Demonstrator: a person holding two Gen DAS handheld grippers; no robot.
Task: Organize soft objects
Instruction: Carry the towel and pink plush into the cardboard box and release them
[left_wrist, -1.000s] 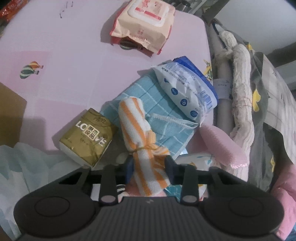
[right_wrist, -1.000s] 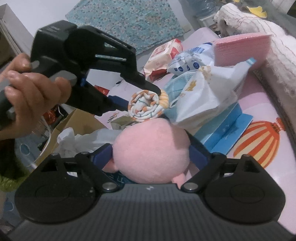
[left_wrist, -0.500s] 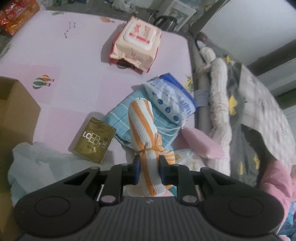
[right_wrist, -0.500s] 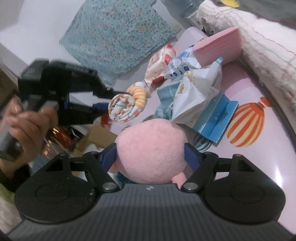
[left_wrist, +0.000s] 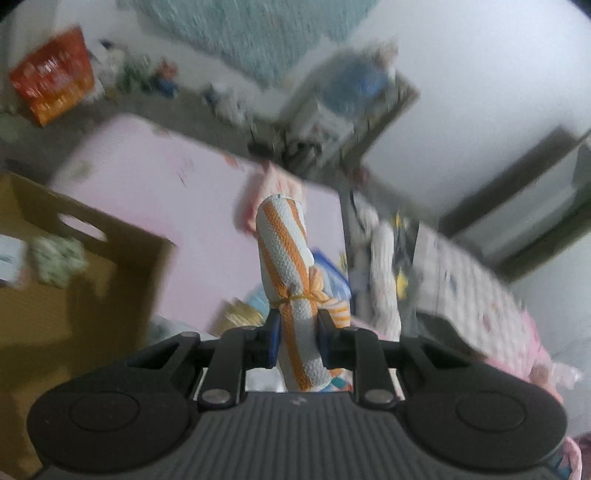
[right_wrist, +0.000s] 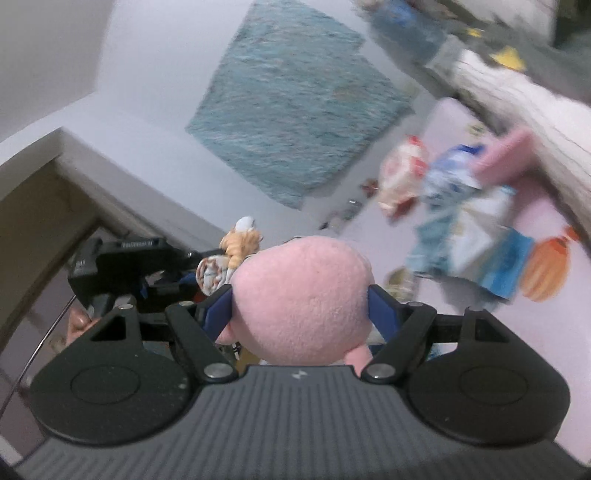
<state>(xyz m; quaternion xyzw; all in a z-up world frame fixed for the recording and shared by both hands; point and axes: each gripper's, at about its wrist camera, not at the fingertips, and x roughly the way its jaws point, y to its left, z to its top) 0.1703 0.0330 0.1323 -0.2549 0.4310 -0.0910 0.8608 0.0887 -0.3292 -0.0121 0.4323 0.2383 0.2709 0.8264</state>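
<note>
My left gripper (left_wrist: 298, 338) is shut on a rolled orange-and-white striped towel (left_wrist: 286, 258), tied with a band, and holds it high above the pink table (left_wrist: 155, 177). The roll's end also shows in the right wrist view (right_wrist: 221, 266), held in the left gripper there (right_wrist: 207, 275). My right gripper (right_wrist: 301, 308) is shut on a round pink plush toy (right_wrist: 301, 295), lifted off the table. A cardboard box (left_wrist: 55, 295) stands open at the left below the towel.
Soft packs stay on the table: a red-and-white wipes pack (right_wrist: 400, 177), a blue-and-white pack (right_wrist: 448, 170), a pink sponge block (right_wrist: 504, 155), a teal cloth (right_wrist: 428, 251). A white rope-like roll (left_wrist: 384, 258) lies along the table's right edge. The views are motion-blurred.
Both grippers rose and swung left away from the pile, each with its load. The cardboard box has come into the left wrist view.
</note>
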